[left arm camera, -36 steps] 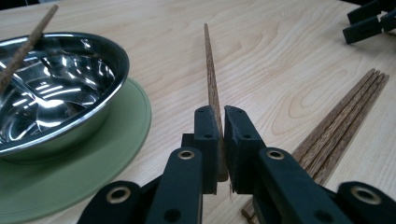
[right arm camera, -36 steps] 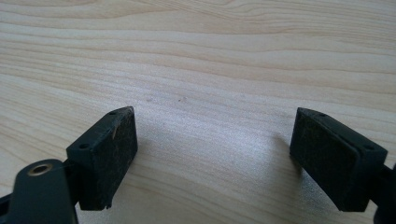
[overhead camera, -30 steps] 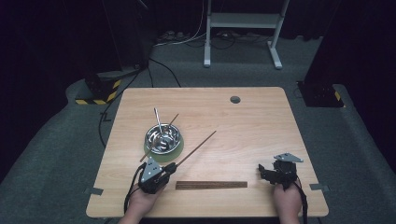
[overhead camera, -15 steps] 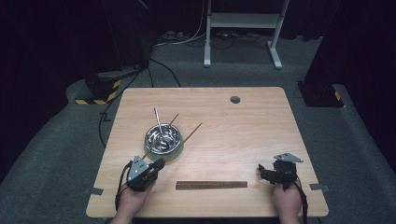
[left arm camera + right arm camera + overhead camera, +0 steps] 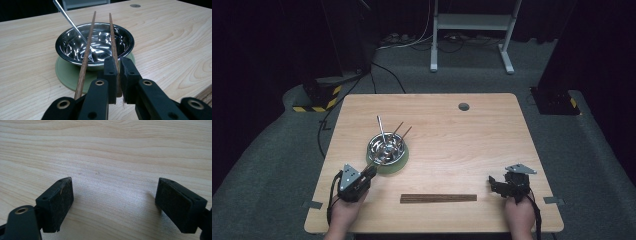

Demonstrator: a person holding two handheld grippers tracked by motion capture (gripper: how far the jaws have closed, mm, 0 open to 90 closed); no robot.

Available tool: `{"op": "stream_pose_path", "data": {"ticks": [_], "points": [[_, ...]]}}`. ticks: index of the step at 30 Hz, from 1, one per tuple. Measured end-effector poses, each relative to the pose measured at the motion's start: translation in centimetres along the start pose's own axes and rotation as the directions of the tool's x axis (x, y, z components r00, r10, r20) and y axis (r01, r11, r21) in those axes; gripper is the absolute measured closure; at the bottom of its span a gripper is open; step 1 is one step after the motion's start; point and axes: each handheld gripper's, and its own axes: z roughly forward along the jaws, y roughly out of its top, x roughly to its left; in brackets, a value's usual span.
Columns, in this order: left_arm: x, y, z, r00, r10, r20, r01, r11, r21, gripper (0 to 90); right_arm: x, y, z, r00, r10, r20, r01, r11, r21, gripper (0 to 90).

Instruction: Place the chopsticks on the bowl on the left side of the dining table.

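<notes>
A shiny steel bowl [image 5: 387,146] stands on a green round mat [image 5: 398,163] at the table's left. A metal spoon [image 5: 381,127] leans in it. Two brown chopsticks lie across the bowl, pointing away from me. My left gripper [image 5: 370,172] sits just in front of the bowl, shut on the near end of the right chopstick [image 5: 113,47]. The other chopstick [image 5: 86,53] runs past the outside of the left jaw, across the bowl [image 5: 67,47] rim. My right gripper [image 5: 493,183] rests at the front right, open over bare wood [image 5: 113,195].
A dark wooden strip [image 5: 438,198] lies flat near the front edge between the two hands. A small round hole [image 5: 463,106] marks the far side of the wooden table [image 5: 492,135]. Dark floor and cables surround the table.
My left gripper has moved left with the chopstick, and the stick's far end has swung from beside the bowl to over it, next to the other chopstick. The right gripper has stayed put.
</notes>
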Motion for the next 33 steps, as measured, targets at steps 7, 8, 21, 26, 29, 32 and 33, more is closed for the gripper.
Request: {"op": "stream_pose_path", "data": {"ticks": [7, 8, 21, 26, 29, 32, 33], "points": [[0.6, 0.0, 0.0, 0.9994, -0.009, -0.032, 0.008, 1.0, -0.002, 83.5, 0.0, 0.0, 0.0, 1.0, 0.0, 0.0, 0.0, 1.0, 0.0, 14.9], [0.6, 0.0, 0.1, 0.9992, -0.012, -0.037, 0.012, 0.9999, 0.0, 83.5, 0.0, 0.0, 0.0, 1.0, 0.0, 0.0, 0.0, 1.0, 0.0, 14.9], [0.4, -0.5, 0.6, 0.9979, 0.014, -0.063, -0.014, 0.9998, 0.015, 82.7, 0.0, 0.0, 0.0, 1.0, -0.001, 0.0, 0.001, 1.0, 0.0, 14.9], [0.4, -0.2, 0.1, 0.9978, 0.025, -0.062, -0.025, 0.9997, -0.004, 77.4, 0.0, 0.0, 0.0, 0.9999, -0.011, -0.001, 0.011, 1.0, -0.004, 14.9], [0.6, 0.3, -0.4, 0.998, 0.007, -0.063, -0.012, 0.9965, -0.083, 66.0, 0.0, 0.0, 0.0, 1.0, -0.007, -0.003, 0.007, 1.0, -0.001, 14.9], [1.3, 0.8, -0.7, 0.9965, -0.039, -0.074, 0.029, 0.9913, -0.128, 51.0, 0.0, 0.0, 0.0, 0.9999, -0.011, -0.001, 0.011, 1.0, -0.004, 14.9], [1.6, 0.9, -0.7, 0.9966, -0.047, -0.068, 0.039, 0.9919, -0.121, 46.9, 0.0, 0.0, 0.0, 0.9999, -0.011, -0.001, 0.011, 1.0, -0.004, 14.9]]}}
